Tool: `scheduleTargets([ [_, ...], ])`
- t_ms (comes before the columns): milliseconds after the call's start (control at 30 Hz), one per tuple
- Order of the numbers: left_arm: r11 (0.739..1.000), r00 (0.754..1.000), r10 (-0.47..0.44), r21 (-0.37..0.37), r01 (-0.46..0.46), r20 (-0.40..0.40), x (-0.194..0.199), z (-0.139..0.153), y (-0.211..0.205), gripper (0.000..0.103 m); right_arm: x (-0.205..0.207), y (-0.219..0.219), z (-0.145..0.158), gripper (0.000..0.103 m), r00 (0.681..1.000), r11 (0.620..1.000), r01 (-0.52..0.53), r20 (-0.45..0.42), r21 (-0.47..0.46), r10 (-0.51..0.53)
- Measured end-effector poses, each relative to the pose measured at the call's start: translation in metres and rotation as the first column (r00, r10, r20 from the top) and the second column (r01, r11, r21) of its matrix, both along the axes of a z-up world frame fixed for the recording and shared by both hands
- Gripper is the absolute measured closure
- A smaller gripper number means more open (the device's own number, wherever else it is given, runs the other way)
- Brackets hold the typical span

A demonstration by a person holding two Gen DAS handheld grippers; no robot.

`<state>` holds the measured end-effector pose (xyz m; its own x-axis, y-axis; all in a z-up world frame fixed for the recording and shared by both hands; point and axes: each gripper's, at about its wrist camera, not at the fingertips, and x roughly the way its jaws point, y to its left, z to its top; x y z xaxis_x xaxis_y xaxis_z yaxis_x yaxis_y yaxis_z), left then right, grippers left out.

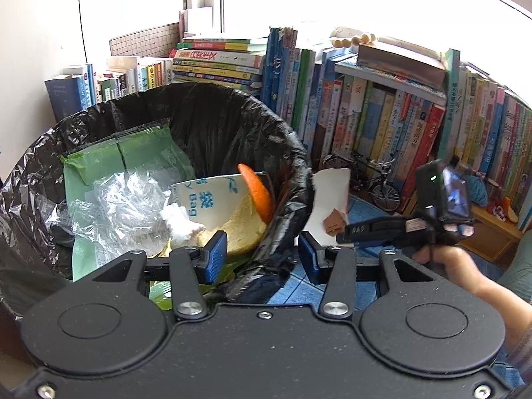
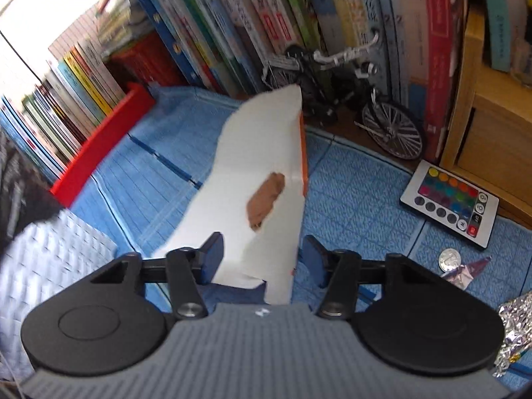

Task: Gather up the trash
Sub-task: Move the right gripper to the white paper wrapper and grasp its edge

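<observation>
One round bin lined with a black plastic bag [image 1: 212, 123] holds one green plastic pouch [image 1: 109, 159], one crumpled wad of clear film [image 1: 123, 199], one white printed paper bag [image 1: 206, 199], one curved orange peel [image 1: 257, 193] and one pale yellow slab of bread-like food [image 1: 239, 226]. One torn white paper sheet with a brown smear [image 2: 262, 179] is in view. There are two black two-finger grippers with blue pads, the left gripper [image 1: 262, 256] and the right gripper [image 2: 262, 259]. On the blue cloth lie one miniature black bicycle model [image 2: 349, 99], one white remote with coloured round buttons [image 2: 449, 202], one silver coin [image 2: 449, 259], one crumpled foil lump [image 2: 515, 329] and one red bar [image 2: 103, 146]. The books are too many and too crowded to count.
</observation>
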<state>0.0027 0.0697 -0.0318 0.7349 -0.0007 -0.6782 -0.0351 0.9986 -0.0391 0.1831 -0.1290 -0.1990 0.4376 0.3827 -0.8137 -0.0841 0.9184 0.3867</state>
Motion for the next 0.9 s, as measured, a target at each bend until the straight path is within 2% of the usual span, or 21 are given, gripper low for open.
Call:
scheduleTargets([
  [67,1.000,1.000,-0.014,-0.002,0.014,0.015,-0.003,0.005,-0.003,0.057,-0.001,-0.002,-0.003,0.068,1.000,1.000,-0.003,-0.023,-0.005,0.003],
  [100,1.000,1.000,-0.020,-0.002,0.020,0.022,-0.003,0.008,-0.005,0.057,-0.003,-0.005,-0.002,0.075,1.000,1.000,-0.001,-0.030,-0.019,0.001],
  [267,0.999,0.997,-0.046,-0.018,0.047,0.054,-0.009,0.021,-0.010,0.057,-0.001,-0.010,0.008,0.084,0.995,0.997,-0.052,-0.087,-0.058,0.046],
  [433,0.997,0.994,-0.079,-0.017,0.081,0.080,-0.015,0.030,-0.020,0.055,0.012,-0.010,0.010,0.084,0.967,0.984,-0.157,-0.217,-0.079,0.137],
  [600,0.996,0.994,-0.085,0.026,0.083,0.076,-0.015,0.030,-0.031,0.052,0.030,-0.007,0.019,0.084,0.924,0.956,-0.274,-0.305,-0.109,0.230],
  [733,0.997,0.993,-0.074,0.041,0.071,0.090,-0.017,0.032,-0.033,0.052,0.022,-0.013,0.038,0.086,0.919,0.930,-0.322,-0.293,-0.177,0.263],
  [900,0.996,0.991,-0.079,0.053,0.073,0.113,-0.026,0.041,-0.037,0.052,-0.001,-0.027,0.058,0.087,0.914,0.932,-0.338,-0.283,-0.129,0.292],
])
